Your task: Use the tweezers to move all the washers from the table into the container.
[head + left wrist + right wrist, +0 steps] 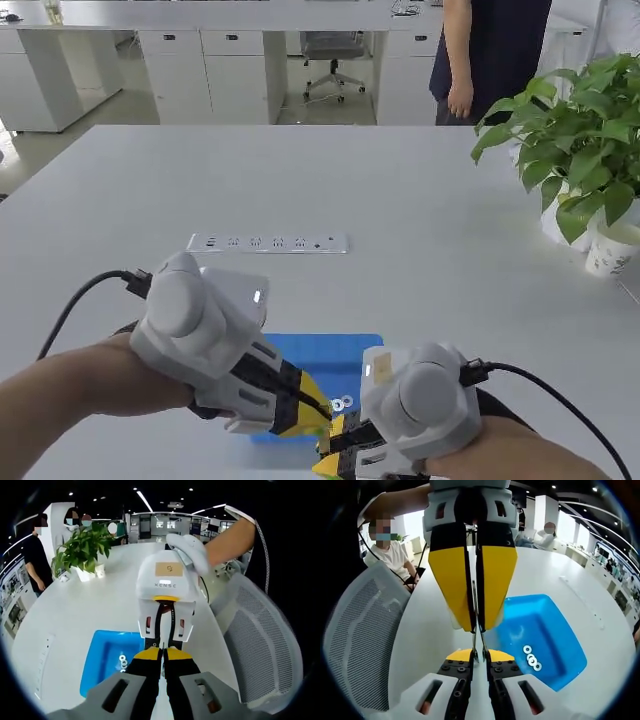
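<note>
Inside the blue container point(552, 625), a few washers point(532, 657) lie in a row; I see none loose on the tabletop point(545, 575). Just beside it, left claw point(477, 627) and right claw point(479, 656) meet tip to tip, both narrow, pinching the tweezers point(475, 641). This looks like a regrip or handover, so next one claw must release.

My left tool point(162, 656) and right tool point(476, 657) are pale grey, their jaws black and yellow. Tweezers point(474, 607) silvery, washers point(532, 657) too; container point(551, 625) bright blue, surface point(400, 190) white, plant point(580, 130) green, chair point(365, 615) white mesh.
</note>
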`<state>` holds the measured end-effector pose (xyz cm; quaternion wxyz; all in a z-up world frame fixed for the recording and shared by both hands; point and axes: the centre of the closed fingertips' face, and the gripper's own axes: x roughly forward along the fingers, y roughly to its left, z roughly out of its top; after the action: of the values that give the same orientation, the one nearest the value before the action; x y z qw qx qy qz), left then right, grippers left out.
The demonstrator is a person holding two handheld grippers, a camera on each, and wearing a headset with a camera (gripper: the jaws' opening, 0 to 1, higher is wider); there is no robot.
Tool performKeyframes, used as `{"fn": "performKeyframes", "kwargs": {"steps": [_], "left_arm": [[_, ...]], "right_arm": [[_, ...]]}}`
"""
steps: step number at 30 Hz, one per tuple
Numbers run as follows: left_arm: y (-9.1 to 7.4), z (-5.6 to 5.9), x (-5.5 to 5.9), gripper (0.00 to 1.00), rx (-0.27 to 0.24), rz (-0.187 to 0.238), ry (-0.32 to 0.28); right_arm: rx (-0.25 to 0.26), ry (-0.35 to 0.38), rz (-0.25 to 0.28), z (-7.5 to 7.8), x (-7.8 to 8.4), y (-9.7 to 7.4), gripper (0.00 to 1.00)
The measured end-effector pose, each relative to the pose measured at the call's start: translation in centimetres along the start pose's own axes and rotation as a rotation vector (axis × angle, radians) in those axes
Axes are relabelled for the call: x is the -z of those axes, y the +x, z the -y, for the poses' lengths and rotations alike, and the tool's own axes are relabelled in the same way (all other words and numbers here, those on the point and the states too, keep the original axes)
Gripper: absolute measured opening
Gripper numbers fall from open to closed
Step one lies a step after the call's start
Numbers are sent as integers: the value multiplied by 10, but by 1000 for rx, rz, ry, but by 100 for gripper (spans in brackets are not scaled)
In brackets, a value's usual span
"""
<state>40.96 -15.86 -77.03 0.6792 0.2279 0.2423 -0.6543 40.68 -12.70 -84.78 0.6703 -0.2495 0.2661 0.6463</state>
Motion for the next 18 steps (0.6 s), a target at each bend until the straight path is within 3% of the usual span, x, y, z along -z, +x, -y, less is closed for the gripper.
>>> {"fn": "performKeyframes", "kwargs": {"steps": [18], "left_arm": [[5,9,13,5,14,-13,-13]], "right_arm": [[-23,-9,-9,-9,9,10,12]]}}
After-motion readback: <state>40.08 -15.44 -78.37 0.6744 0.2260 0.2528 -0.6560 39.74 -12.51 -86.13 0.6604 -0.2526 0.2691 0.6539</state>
